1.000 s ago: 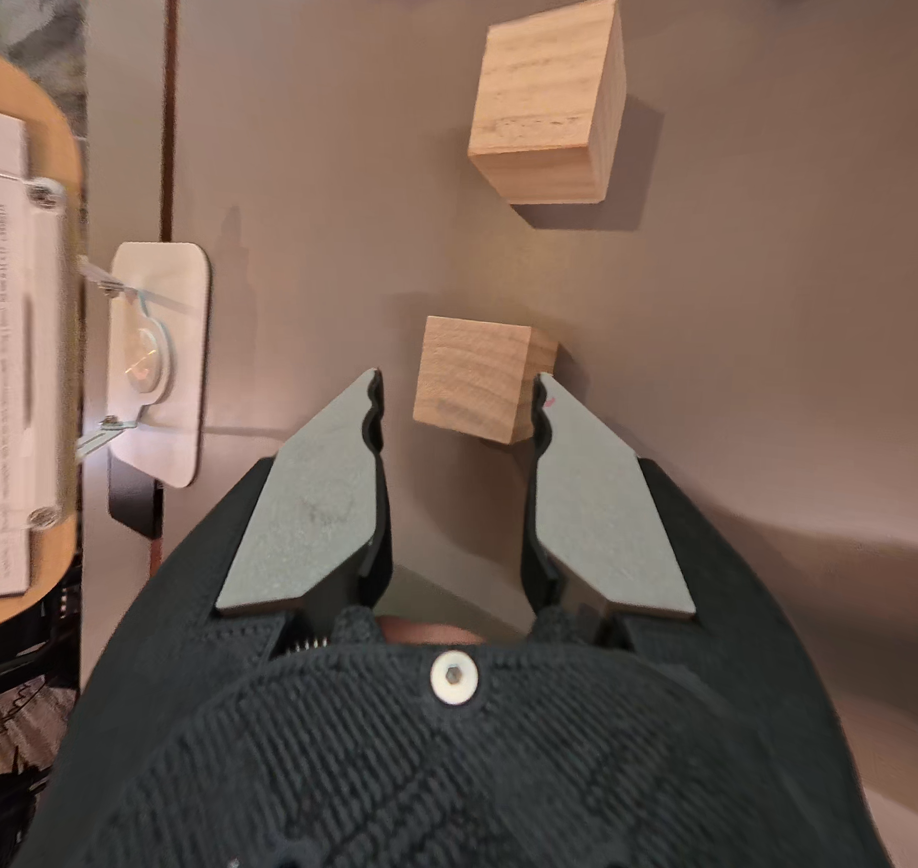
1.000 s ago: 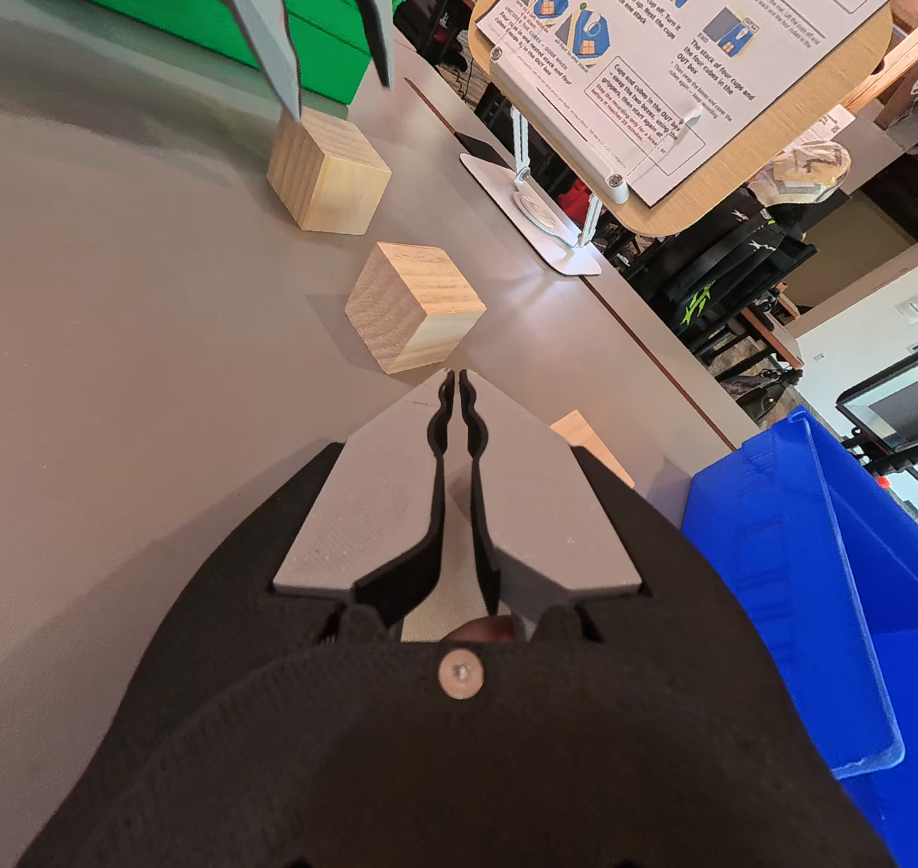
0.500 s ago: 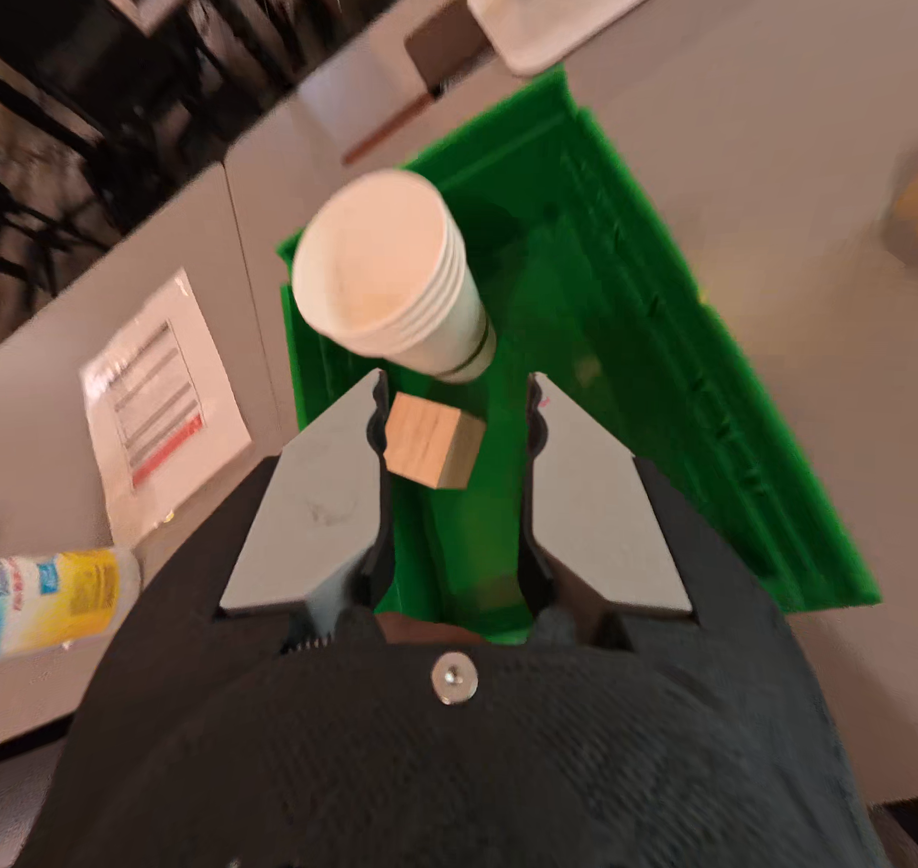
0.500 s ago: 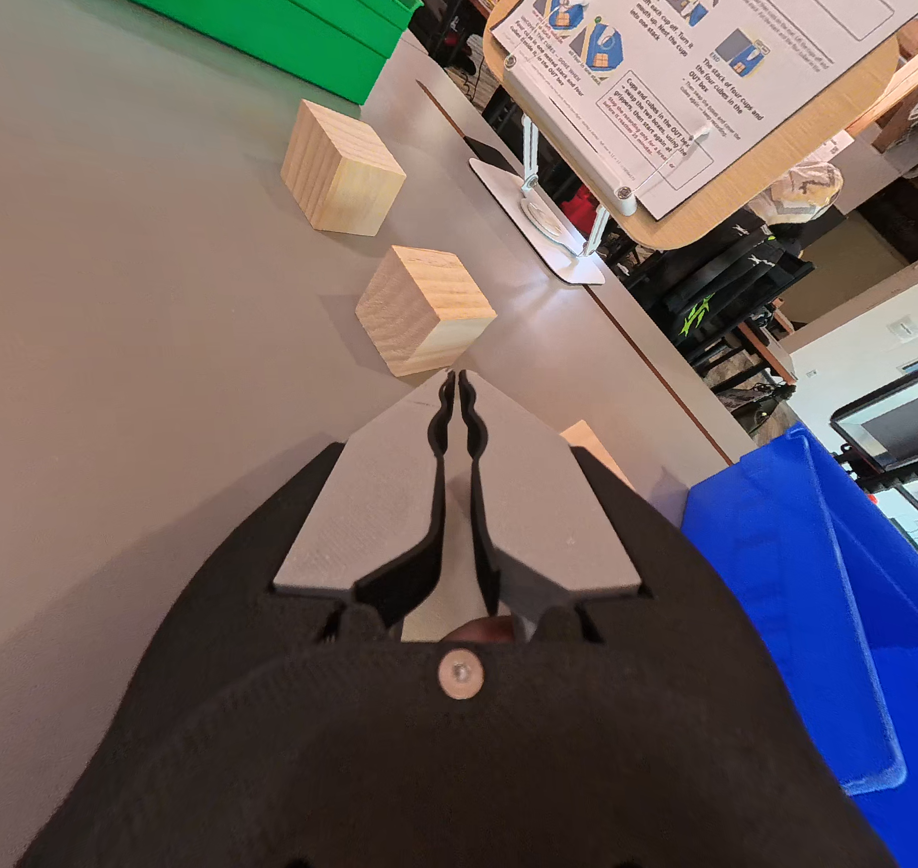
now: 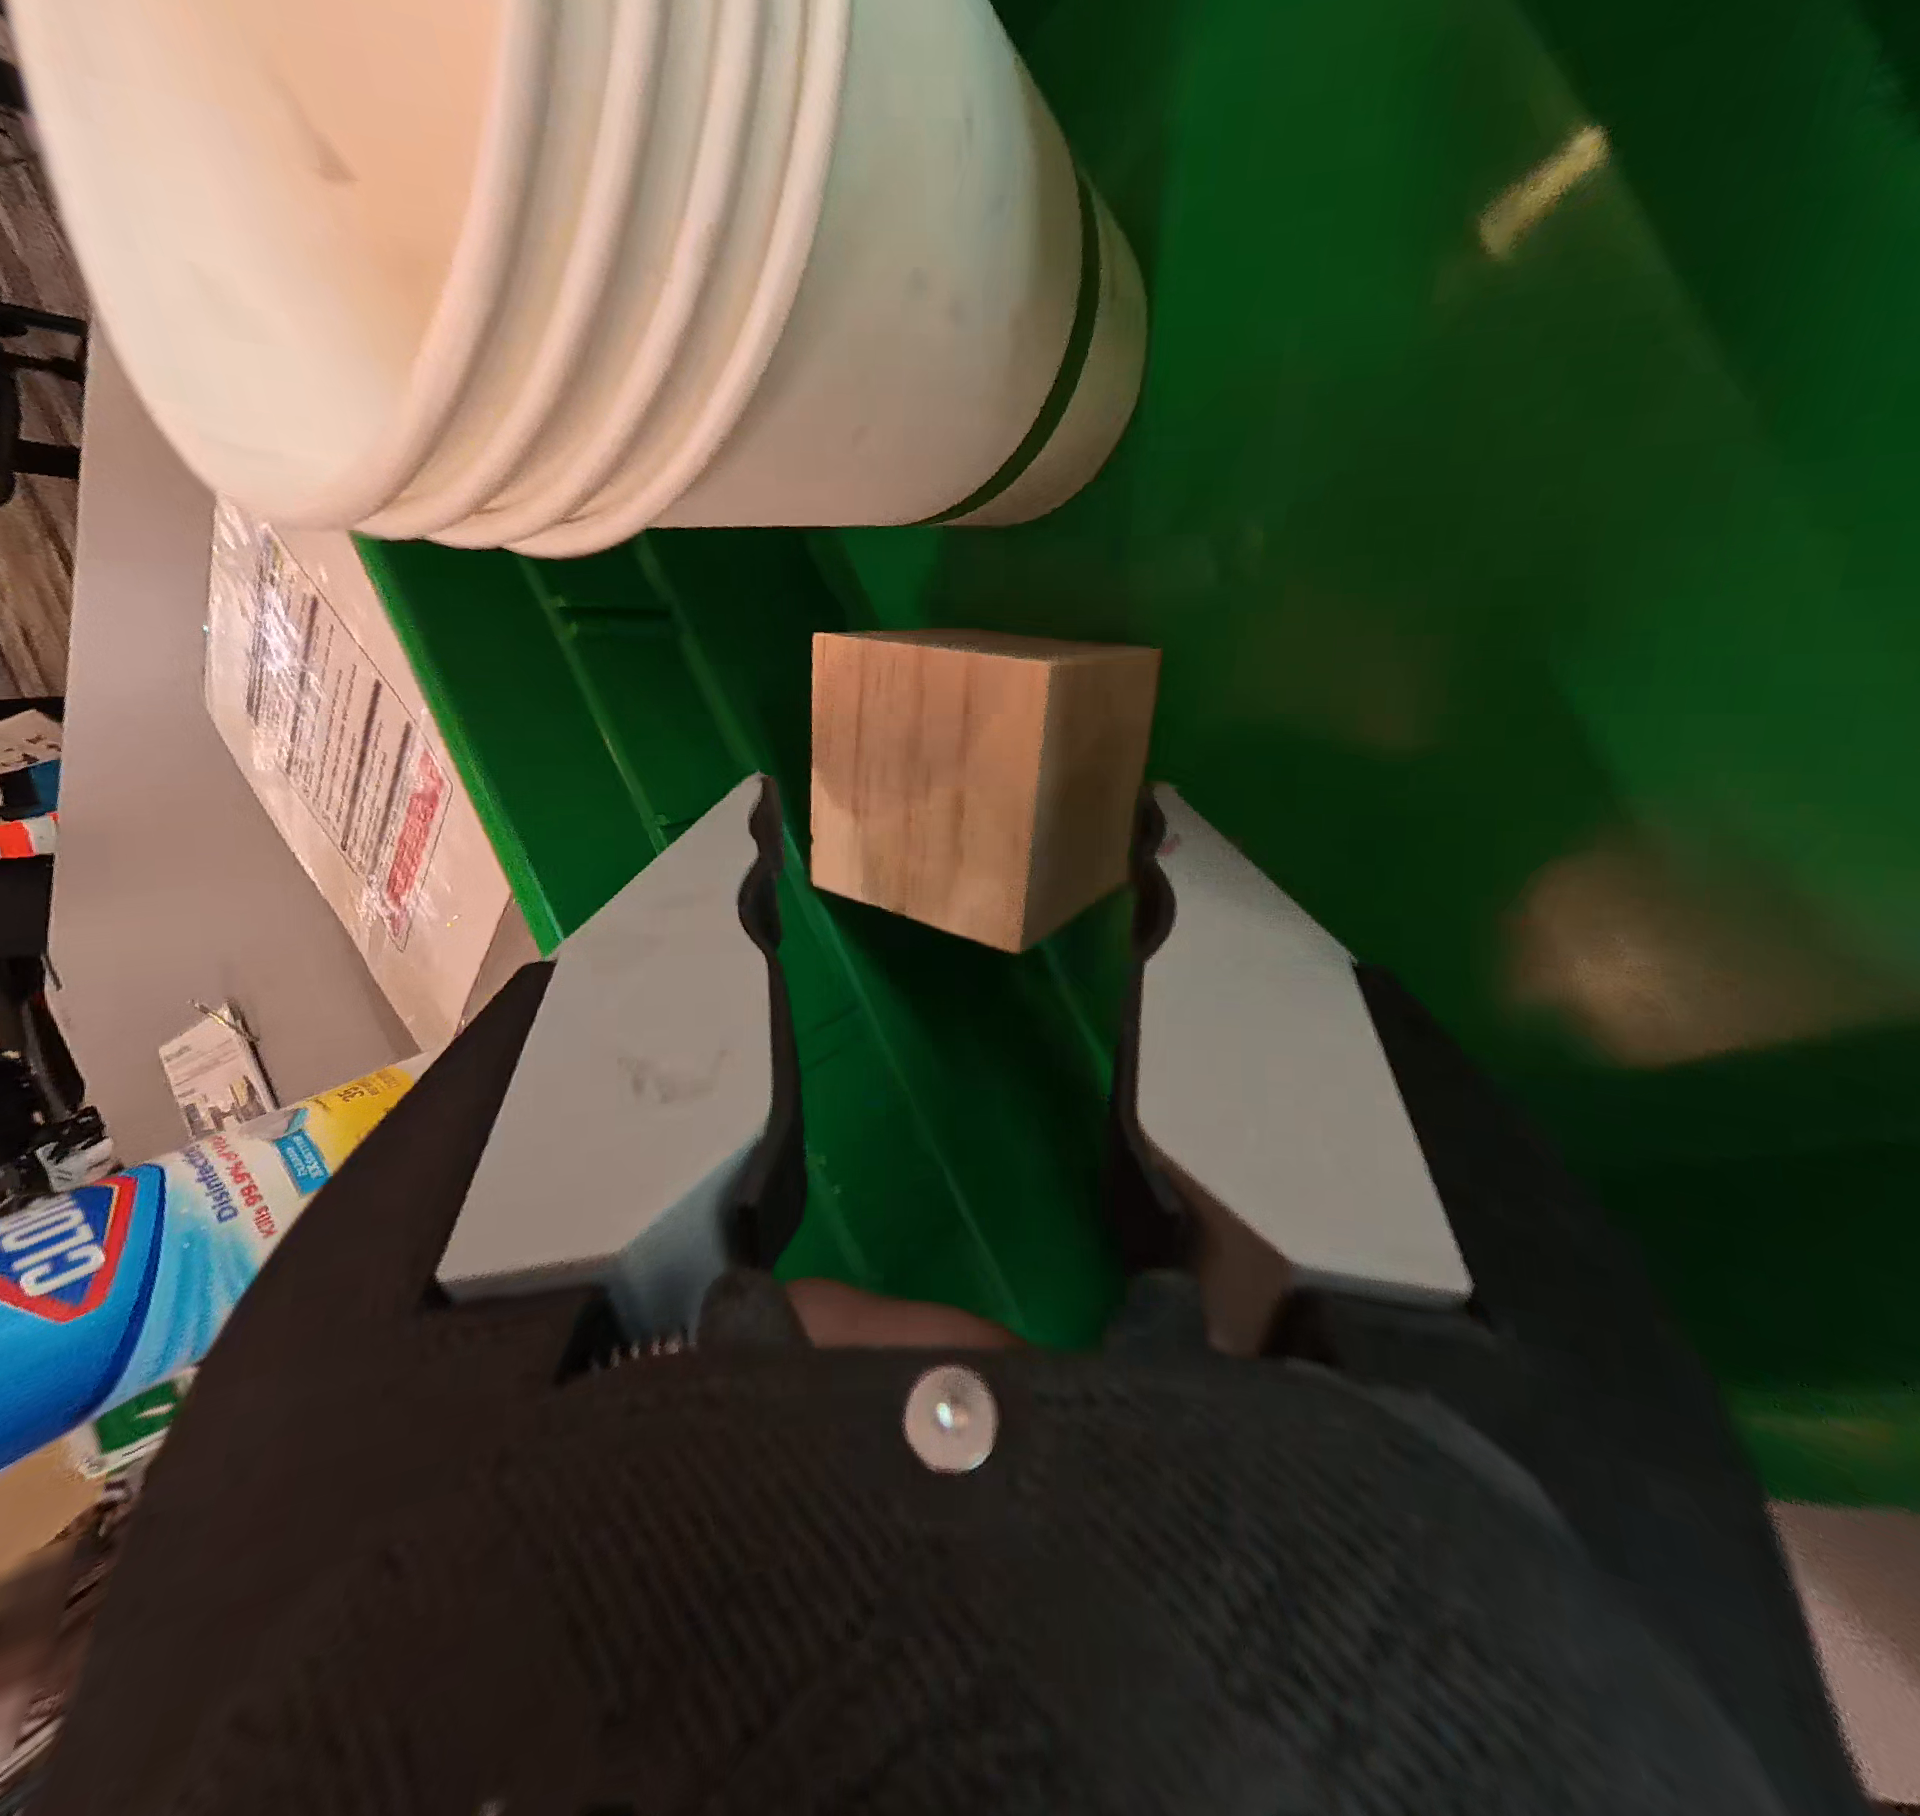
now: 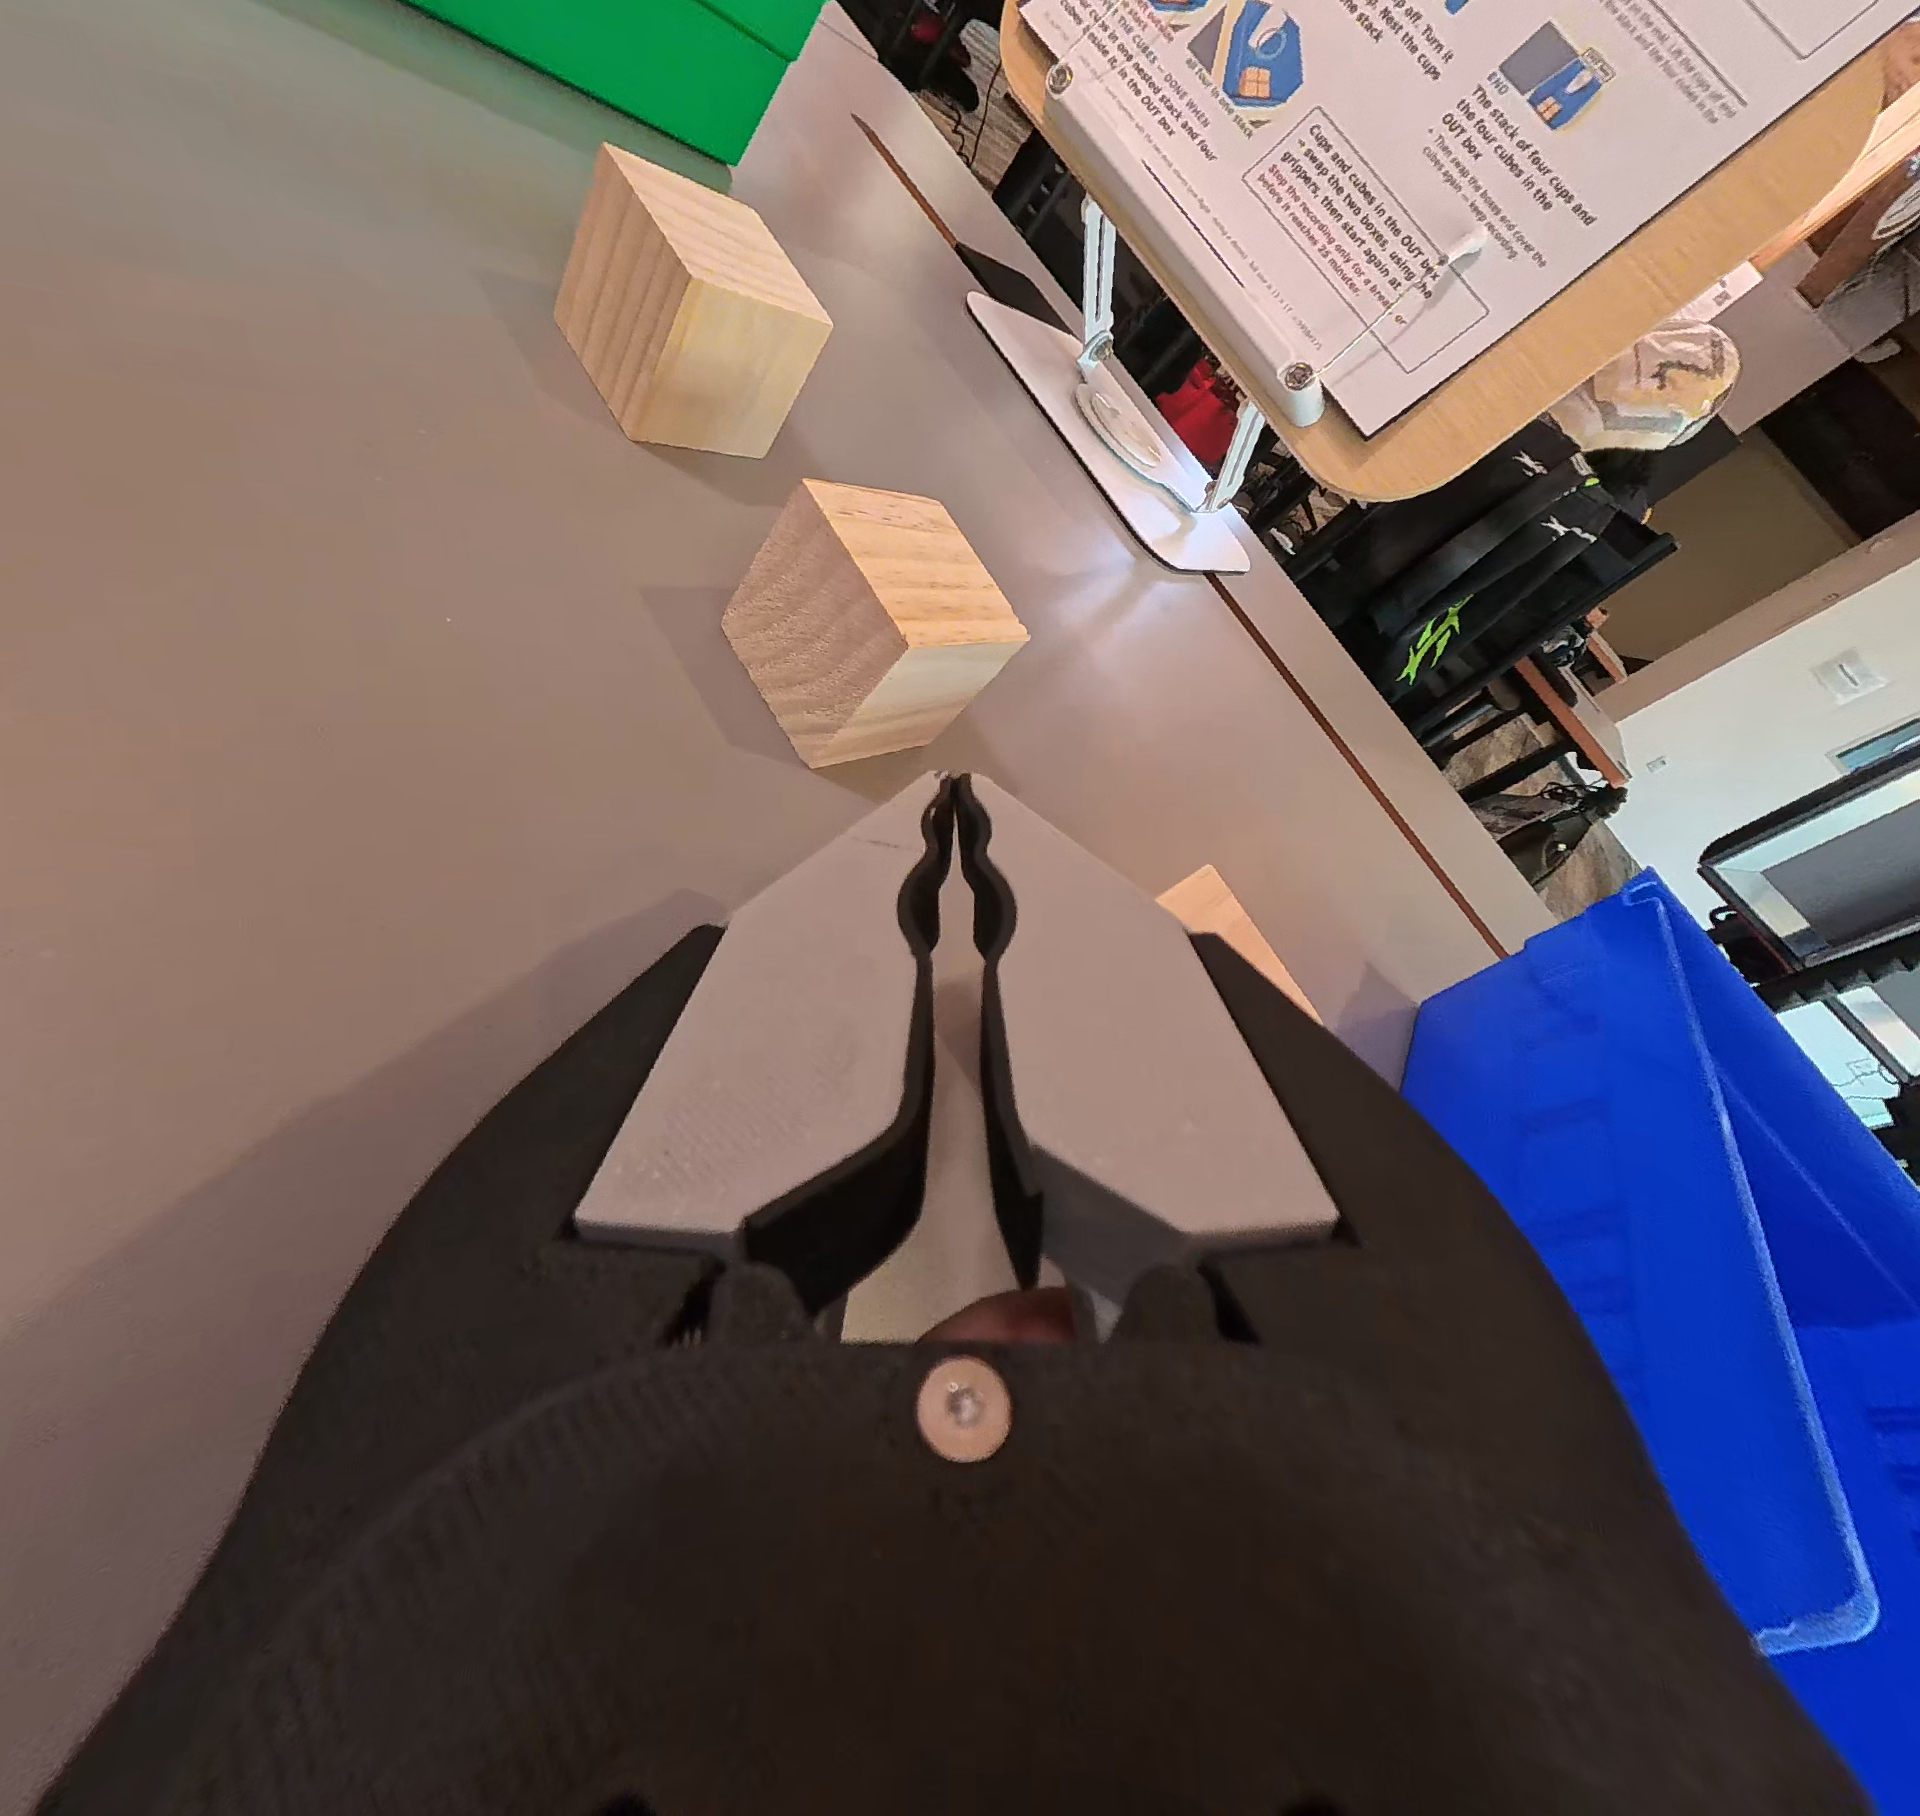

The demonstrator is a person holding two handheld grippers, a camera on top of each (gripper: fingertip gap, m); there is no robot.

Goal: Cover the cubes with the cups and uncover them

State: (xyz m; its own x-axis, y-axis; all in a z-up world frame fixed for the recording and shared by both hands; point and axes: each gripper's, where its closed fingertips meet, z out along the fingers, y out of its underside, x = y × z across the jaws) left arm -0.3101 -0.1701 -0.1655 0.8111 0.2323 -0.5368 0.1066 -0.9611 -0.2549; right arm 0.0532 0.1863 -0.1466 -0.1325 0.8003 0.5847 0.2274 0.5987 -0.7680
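1. Grey fingers of our left gripper stand spread around a wooden cube in the green bin, a gap showing on its left side.
2. Beyond it lies the stack of white cups.
3. Our right gripper is pressed together on nothing, just short of two cubes on the grey table.

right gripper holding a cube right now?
No: the right gripper has its fingertips closed together on nothing, and the nearest wooden cube sits on the grey table just ahead of it.
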